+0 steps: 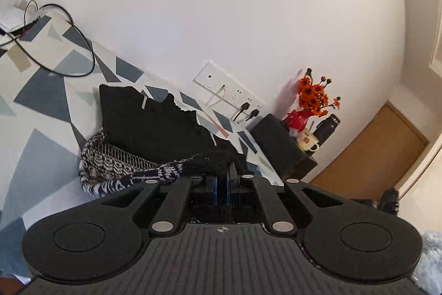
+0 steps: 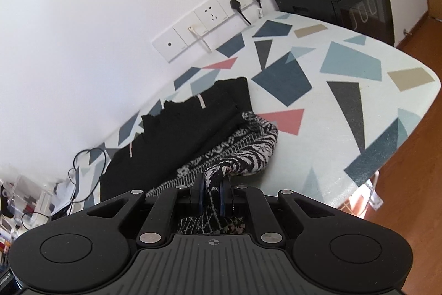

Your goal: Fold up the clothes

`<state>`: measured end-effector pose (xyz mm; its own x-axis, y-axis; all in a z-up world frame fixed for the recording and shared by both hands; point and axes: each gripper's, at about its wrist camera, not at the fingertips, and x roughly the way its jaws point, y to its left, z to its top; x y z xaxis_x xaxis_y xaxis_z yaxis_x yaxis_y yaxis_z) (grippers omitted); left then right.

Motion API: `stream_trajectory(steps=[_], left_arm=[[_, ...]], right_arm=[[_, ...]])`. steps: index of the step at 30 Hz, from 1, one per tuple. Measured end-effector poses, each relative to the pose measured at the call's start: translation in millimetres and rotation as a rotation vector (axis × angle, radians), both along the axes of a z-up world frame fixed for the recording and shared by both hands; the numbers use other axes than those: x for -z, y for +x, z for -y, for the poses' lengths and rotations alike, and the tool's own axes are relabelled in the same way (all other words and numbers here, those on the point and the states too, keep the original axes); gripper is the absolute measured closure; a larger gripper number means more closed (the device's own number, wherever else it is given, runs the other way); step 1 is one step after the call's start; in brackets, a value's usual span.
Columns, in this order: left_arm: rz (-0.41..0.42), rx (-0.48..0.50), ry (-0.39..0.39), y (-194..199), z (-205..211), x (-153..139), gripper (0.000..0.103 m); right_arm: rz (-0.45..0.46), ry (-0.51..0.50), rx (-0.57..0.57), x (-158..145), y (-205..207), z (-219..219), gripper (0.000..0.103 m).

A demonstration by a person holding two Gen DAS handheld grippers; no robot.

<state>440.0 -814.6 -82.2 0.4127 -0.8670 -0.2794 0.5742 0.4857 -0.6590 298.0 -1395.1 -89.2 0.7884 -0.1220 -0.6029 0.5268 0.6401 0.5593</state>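
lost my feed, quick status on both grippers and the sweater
Left gripper shut on the sweater. Right gripper shut on its patterned knit edge. Sweater bunched on the patterned table. Nothing in the way; black cable lies off to the side.

R gripper (image 2: 212, 191) jaws pinching b&w knit garment (image 2: 243, 154), black garment (image 2: 176, 134) behind, patterned table (image 2: 345, 90)

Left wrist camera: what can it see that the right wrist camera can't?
Only the left wrist view shows the orange flowers. Only the right wrist view shows the table's curved front edge and the wooden floor. Both show the black-and-white garment, each gripper clamped on it, the wall sockets and the mug.
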Motion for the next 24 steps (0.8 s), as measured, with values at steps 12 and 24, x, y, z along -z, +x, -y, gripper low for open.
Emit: stream_trajectory(steps=[12, 24], left_arm=[[0.032, -0.173, 0.051, 56.4, 53.9, -30.6, 0.097], [-0.086, -0.365, 0.263, 160.3, 136.2, -8.2, 0.097]], right_arm=[[0.058, 0.132, 0.004, -7.4, 48.8, 44.3, 0.094], [-0.002, 0.260, -0.010, 36.6, 174.7, 146.2, 0.093]])
